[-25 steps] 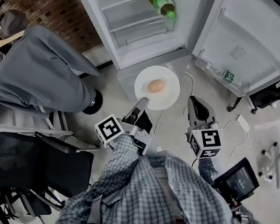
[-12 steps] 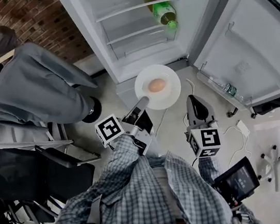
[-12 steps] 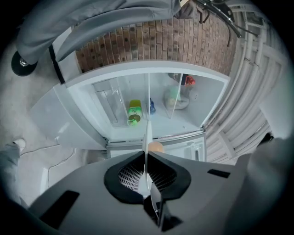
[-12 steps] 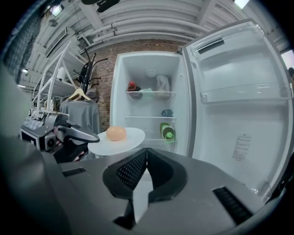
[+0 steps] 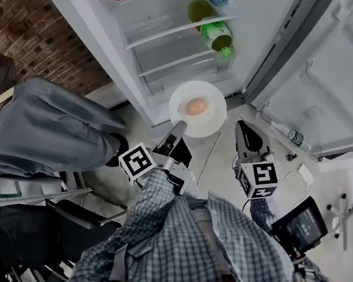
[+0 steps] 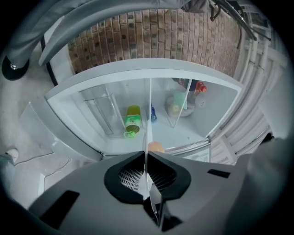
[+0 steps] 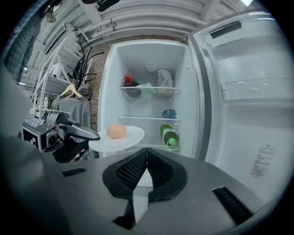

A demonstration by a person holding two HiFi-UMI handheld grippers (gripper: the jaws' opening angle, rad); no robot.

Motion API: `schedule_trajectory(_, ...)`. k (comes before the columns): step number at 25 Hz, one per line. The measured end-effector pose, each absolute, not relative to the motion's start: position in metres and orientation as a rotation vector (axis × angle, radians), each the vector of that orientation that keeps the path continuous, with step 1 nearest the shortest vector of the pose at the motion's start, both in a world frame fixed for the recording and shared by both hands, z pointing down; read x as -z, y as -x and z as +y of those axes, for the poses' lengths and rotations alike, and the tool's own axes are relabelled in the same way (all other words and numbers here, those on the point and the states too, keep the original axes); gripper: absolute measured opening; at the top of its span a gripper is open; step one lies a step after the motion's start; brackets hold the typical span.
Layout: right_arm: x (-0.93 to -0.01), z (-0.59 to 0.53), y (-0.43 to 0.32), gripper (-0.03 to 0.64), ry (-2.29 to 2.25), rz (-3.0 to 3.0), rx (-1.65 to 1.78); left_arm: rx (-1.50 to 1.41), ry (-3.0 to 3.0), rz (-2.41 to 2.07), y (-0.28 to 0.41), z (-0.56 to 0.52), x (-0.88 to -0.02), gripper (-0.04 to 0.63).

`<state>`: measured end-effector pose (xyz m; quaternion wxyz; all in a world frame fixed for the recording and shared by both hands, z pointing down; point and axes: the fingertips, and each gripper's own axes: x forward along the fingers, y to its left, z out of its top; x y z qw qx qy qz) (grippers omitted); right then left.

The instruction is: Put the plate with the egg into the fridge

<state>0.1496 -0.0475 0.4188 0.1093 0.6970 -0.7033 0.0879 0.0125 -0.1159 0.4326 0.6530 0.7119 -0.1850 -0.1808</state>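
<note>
Head view: at centre, the left tongs (image 5: 180, 127) are pinching the rim of the plate (image 5: 215, 115), which is carrying the egg (image 5: 196, 106) before the open fridge (image 5: 99, 43); left gripper view: the plate is showing edge-on between those tongs; right gripper view: the right tongs (image 7: 146, 153) are pressing together, empty, with the plate at centre left.

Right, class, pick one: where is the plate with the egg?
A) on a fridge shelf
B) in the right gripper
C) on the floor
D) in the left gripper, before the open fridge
D: the left gripper is shut on the rim of the plate, with the egg on top, in front of the open fridge. The right gripper is shut and empty.
</note>
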Motion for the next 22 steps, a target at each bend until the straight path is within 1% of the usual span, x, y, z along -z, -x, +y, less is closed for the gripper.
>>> schedule_trajectory(6,-0.414,-0.093,-0.152,0.008,-2.039,-2.08,-0.24,0.415,-1.619,-0.416,-0.017,-0.154,-0.431,0.017)
schedule_trajectory(22,-0.419,-0.151,-0.177,0.008,-1.983,-2.109,-0.24,0.453,-1.59,-0.432,-0.05,-0.21,-0.422,0.017)
